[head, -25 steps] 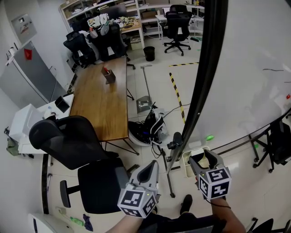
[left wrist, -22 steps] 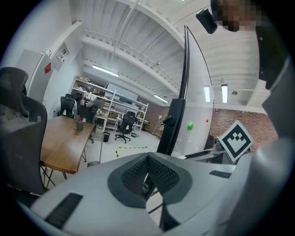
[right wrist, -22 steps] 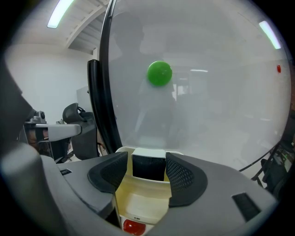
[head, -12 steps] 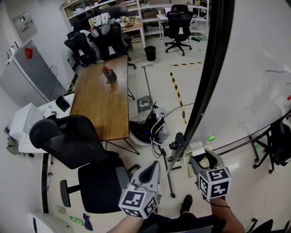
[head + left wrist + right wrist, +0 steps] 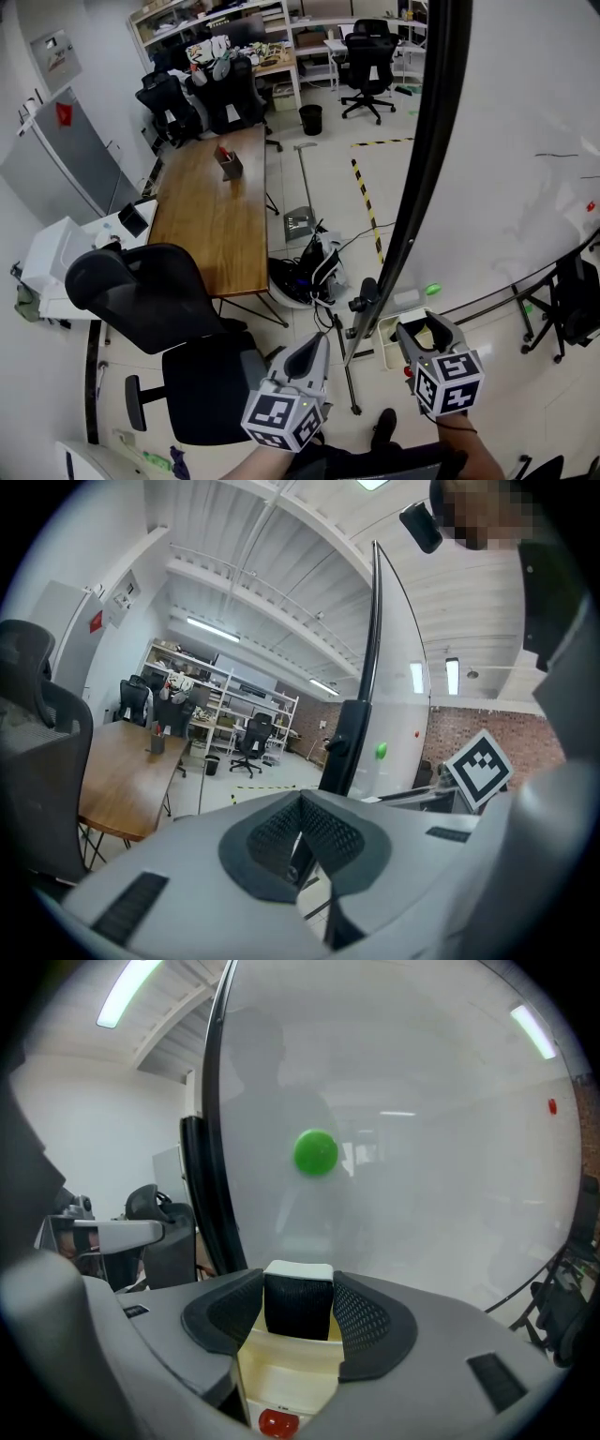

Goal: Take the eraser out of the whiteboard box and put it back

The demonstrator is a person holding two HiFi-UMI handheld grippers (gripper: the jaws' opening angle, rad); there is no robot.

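Observation:
In the right gripper view the eraser [image 5: 298,1314], black felt with a white back, stands upright between the pads of my right gripper [image 5: 298,1297]. Both pads touch its sides; the jaws have just been closing on it. Right below it is the cream whiteboard box [image 5: 286,1372], with a red object [image 5: 274,1421] on its floor. The head view puts the right gripper [image 5: 422,335] over that box [image 5: 387,339], at the foot of the whiteboard [image 5: 525,141]. My left gripper [image 5: 314,353] hangs to the left, its jaws [image 5: 300,803] shut and empty.
A green magnet [image 5: 316,1151] sticks to the whiteboard above the box. The board's black frame post [image 5: 424,159] runs up between the grippers. A black office chair [image 5: 155,305] and a long wooden table [image 5: 211,206] stand at the left, with cables and a stand base on the floor.
The right jaws have drawn in a little against the eraser and the right gripper has shifted slightly. The left gripper has stayed where it was.

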